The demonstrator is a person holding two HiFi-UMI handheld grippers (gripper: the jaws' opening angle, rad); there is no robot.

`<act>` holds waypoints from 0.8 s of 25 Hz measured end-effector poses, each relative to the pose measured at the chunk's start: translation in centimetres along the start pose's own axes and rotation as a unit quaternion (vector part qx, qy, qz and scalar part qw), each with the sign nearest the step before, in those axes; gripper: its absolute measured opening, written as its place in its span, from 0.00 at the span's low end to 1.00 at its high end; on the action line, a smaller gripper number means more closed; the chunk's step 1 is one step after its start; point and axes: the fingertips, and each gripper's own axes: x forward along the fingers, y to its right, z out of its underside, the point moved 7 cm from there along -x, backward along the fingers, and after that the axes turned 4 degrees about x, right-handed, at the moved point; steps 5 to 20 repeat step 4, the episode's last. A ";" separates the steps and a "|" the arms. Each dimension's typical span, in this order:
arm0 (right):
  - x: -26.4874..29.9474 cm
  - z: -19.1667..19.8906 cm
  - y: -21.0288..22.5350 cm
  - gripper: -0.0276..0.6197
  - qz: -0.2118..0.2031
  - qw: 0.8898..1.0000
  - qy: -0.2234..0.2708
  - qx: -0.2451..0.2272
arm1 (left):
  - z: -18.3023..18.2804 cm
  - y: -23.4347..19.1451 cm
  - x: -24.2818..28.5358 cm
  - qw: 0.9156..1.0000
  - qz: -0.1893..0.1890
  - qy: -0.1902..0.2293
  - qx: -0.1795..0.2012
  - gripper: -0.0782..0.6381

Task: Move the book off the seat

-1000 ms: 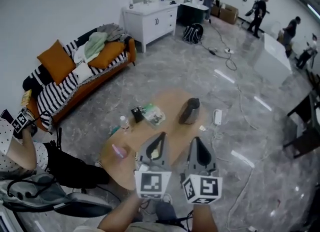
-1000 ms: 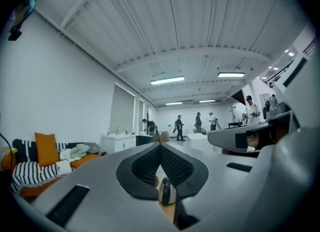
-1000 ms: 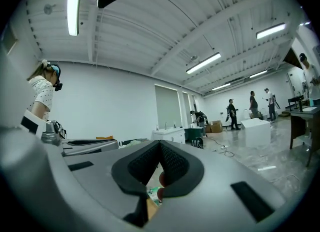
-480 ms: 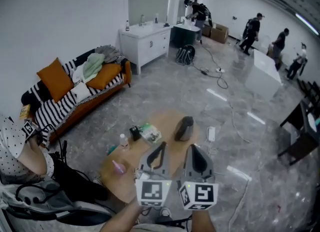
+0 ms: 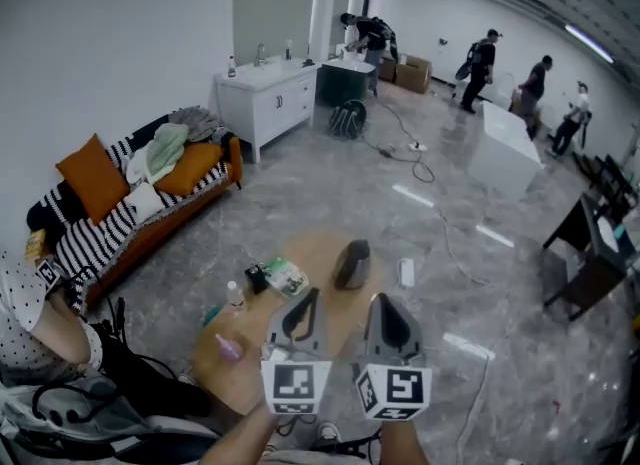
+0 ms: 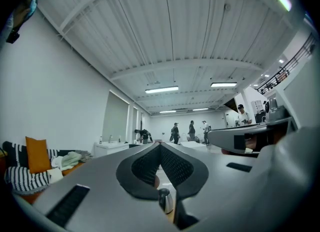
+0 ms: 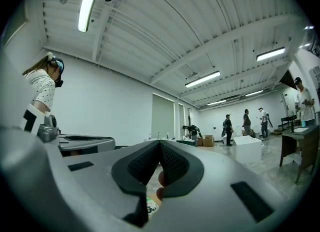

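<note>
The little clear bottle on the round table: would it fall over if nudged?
Probably yes: the bottle stands upright, tall and narrow, so a push near its cap would likely tip it. Being round, it may then roll across the table. It looks like light plastic; its fill is unclear.

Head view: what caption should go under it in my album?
Left gripper and right gripper, both shut, hover over a wooden table near a striped sofa.

book (image 5: 35, 244), small, yellowish cover (detail too small to tell), lying at left end of striped sofa (image 5: 165, 225) seat, flat or tilted unclear
</note>
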 end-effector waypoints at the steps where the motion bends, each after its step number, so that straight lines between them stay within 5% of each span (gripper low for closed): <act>1: -0.1 0.0 0.0 0.05 0.001 1.000 0.001 0.000 | 0.0 0.1 0.0 1.000 0.001 0.000 0.000 0.11; 20: -0.6 0.0 -0.1 0.05 0.004 1.000 0.001 -0.002 | 0.0 0.3 -0.3 1.000 0.004 0.002 -0.001 0.11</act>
